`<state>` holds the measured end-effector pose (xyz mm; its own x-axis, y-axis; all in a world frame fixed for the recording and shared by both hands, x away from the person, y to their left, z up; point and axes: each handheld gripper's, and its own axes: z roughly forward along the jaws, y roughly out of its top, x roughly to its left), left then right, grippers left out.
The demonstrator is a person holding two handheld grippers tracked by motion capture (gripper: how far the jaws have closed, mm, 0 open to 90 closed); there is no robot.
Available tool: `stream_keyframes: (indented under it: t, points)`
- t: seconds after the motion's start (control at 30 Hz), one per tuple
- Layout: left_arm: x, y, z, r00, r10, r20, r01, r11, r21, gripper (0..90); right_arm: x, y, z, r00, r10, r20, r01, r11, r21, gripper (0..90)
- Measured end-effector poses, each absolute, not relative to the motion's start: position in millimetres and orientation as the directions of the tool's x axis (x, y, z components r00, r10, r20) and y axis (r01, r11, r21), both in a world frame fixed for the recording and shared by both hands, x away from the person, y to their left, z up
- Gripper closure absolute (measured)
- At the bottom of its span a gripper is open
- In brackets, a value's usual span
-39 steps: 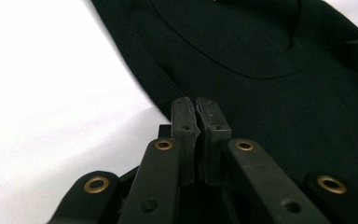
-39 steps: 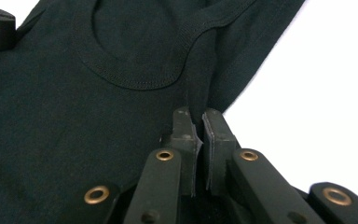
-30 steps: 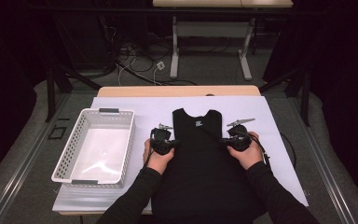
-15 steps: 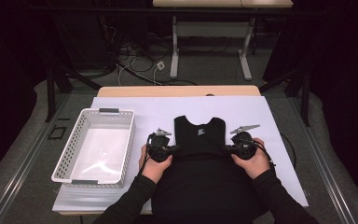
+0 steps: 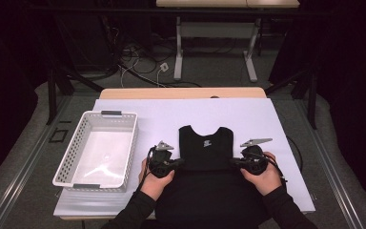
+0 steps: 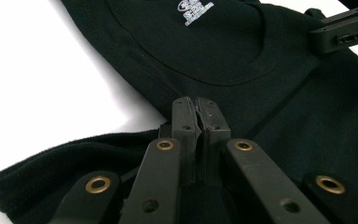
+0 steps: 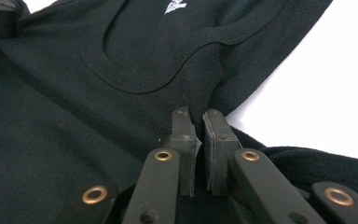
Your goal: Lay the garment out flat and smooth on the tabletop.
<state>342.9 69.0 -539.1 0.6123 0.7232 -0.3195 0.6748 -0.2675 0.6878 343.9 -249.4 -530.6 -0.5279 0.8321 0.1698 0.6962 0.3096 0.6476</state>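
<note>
Both hand-held grippers, left (image 5: 180, 162) and right (image 5: 233, 161), pinch a folded black T-shirt (image 5: 205, 152) bearing a white neck label.

The white print inside the black shirt's (image 6: 242, 56) collar is too blurred to read.

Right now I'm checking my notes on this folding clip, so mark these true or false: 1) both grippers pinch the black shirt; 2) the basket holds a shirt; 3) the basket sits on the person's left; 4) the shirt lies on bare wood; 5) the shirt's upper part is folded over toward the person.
1) True: the left gripper and the right gripper are each shut on the black shirt, one at either side.
2) False: the white basket has nothing in it.
3) True.
4) False: the shirt lies on a white sheet that covers the table.
5) True: the neckline and its label face up on the folded part.
</note>
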Motion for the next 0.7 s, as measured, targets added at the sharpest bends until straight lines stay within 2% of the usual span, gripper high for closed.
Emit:
stream_keyframes:
  t: [0.1,0.27,0.43,0.7]
  points:
    - [341.5,70.2,-538.6,0.613,0.726,-0.313,0.669,-0.264,0.695,86.2,341.5,-251.0,-532.2,-0.520,0.834,0.182,0.696,0.291,0.657,80.1]
    - [340.9,71.4,-540.6,0.600,0.729,-0.330,0.681,-0.249,0.689,80.7,337.7,-252.5,-530.7,-0.528,0.833,0.165,0.663,0.283,0.693,66.7]
    - [339.6,71.4,-540.9,0.594,0.726,-0.346,0.692,-0.242,0.680,67.8,336.4,-255.6,-529.0,-0.538,0.832,0.138,0.625,0.283,0.727,57.0]
    - [341.0,71.0,-541.9,0.595,0.722,-0.353,0.689,-0.232,0.686,49.8,336.2,-255.7,-529.3,-0.558,0.827,0.068,0.576,0.327,0.750,48.9]
